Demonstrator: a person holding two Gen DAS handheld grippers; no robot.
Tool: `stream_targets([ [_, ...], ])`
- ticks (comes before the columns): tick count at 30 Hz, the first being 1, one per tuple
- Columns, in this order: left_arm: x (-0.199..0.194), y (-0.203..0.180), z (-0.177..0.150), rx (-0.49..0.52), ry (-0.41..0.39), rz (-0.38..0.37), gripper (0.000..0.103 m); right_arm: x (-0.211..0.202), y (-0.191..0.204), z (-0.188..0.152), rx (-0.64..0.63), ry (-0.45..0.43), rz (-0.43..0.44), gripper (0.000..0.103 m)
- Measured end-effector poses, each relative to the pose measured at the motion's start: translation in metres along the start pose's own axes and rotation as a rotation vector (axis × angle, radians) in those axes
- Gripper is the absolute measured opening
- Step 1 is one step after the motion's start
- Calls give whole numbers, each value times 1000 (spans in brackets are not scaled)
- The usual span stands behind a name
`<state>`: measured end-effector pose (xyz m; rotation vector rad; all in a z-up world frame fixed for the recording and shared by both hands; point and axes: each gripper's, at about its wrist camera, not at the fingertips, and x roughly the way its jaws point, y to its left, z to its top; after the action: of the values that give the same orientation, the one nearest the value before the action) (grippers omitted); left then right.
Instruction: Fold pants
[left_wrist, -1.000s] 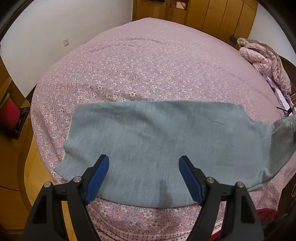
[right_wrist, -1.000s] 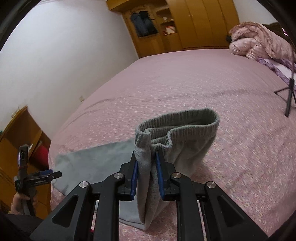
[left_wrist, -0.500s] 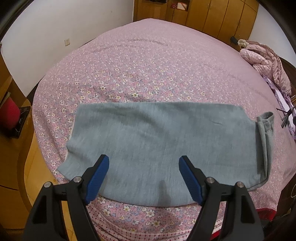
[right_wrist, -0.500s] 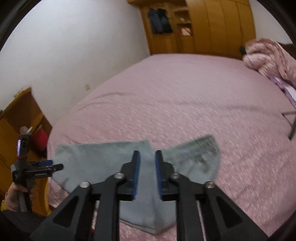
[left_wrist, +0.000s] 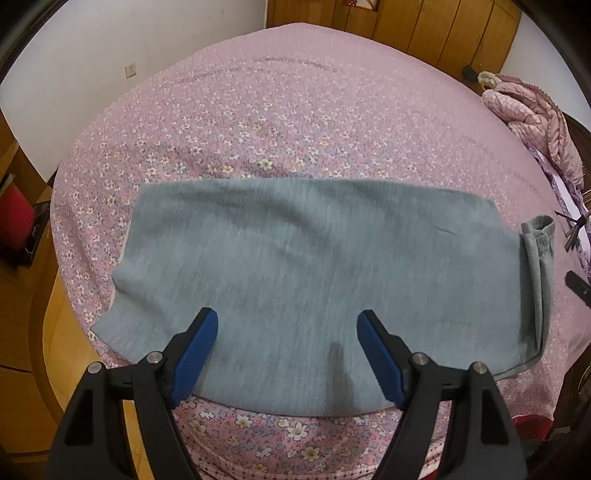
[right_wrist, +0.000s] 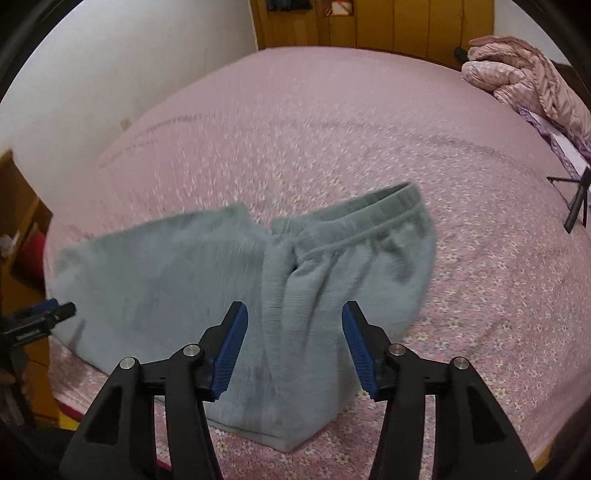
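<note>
Grey-green pants (left_wrist: 317, 266) lie flat across the near part of the bed, folded lengthwise, waistband end (left_wrist: 537, 240) at the right. My left gripper (left_wrist: 287, 350) is open and empty, hovering over the near edge of the pants. In the right wrist view the pants (right_wrist: 177, 280) lie with the ribbed waistband (right_wrist: 369, 214) rumpled and partly folded over. My right gripper (right_wrist: 293, 339) is open and empty, just above the waistband end. The left gripper also shows in the right wrist view (right_wrist: 40, 317), at the far left.
The bed has a pink floral cover (left_wrist: 295, 110). A pink quilted jacket (right_wrist: 524, 74) lies at its far right corner. A small black tripod (right_wrist: 576, 199) stands at the right. Wooden wardrobes (left_wrist: 424, 26) line the back wall; wooden furniture (left_wrist: 22, 295) stands left of the bed.
My right gripper was shut on the lifted waistband; it has let go and opened, and the waistband has dropped onto the bed. My left gripper stays open, shifted slightly.
</note>
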<state>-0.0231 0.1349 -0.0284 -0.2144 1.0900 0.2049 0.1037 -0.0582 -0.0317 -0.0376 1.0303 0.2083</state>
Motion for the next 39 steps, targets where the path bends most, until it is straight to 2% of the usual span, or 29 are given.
stream_targets([
  [3,3,2,0,-10,6,-1,81,18,11,2,-13,34,-75,59],
  [5,6,4,0,-17,10,-4,81,30,17,3,-29,49,-90,59],
  [9,8,7,-1,-17,12,-6,81,42,21,5,-39,30,-162,59],
  [12,10,7,-1,-14,13,-5,81,43,15,4,-21,13,-184,59],
  [18,13,6,-3,-4,9,1,81,48,-12,2,52,33,-116,54],
  [23,16,4,-3,1,6,7,82,50,-17,5,38,39,-97,54],
  [24,16,4,-3,3,6,8,82,49,-19,5,60,29,-88,50],
  [25,16,3,-3,3,5,8,81,45,-24,4,87,19,-82,37],
  [27,17,2,-4,2,5,8,82,38,-42,4,167,3,-6,26],
  [28,17,3,-4,2,5,8,82,35,-51,3,210,-1,34,16],
  [29,17,4,-4,2,5,7,82,32,-60,2,247,-5,68,13],
  [32,17,3,-4,-3,6,3,82,15,-75,-1,298,-50,107,10],
  [39,14,5,-5,-13,4,1,81,-24,-66,3,225,-152,124,9],
])
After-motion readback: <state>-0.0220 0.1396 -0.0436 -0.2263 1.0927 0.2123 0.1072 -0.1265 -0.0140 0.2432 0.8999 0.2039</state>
